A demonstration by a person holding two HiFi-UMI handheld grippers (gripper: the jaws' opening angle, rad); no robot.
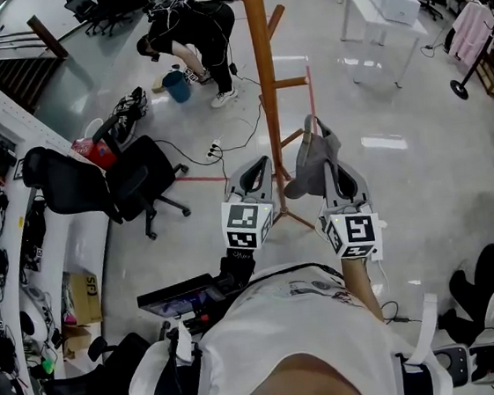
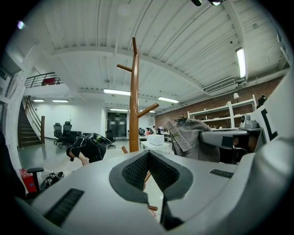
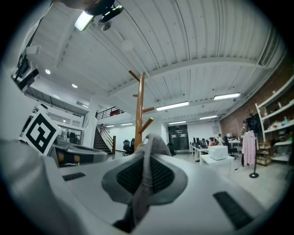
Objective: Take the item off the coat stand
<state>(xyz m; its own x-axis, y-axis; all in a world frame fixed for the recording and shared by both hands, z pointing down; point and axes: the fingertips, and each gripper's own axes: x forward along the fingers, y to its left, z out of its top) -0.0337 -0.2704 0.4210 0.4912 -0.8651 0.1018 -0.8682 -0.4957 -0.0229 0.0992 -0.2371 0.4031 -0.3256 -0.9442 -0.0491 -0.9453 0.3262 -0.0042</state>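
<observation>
Wooden coat stand (image 1: 262,75), landmark. Grey fabric item (image 1: 308,169): off the upper pegs, held just right of the stand's post, near a low peg; contact with that peg not determinable. Right gripper (image 3: 147,160): jaws clamped on a fold of the item. Left gripper (image 2: 148,156): jaws together, nothing between, just left of the stand's base.

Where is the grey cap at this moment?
In the head view, the grey cap is right of centre, clamped in the right gripper, just right of the wooden coat stand.
</observation>
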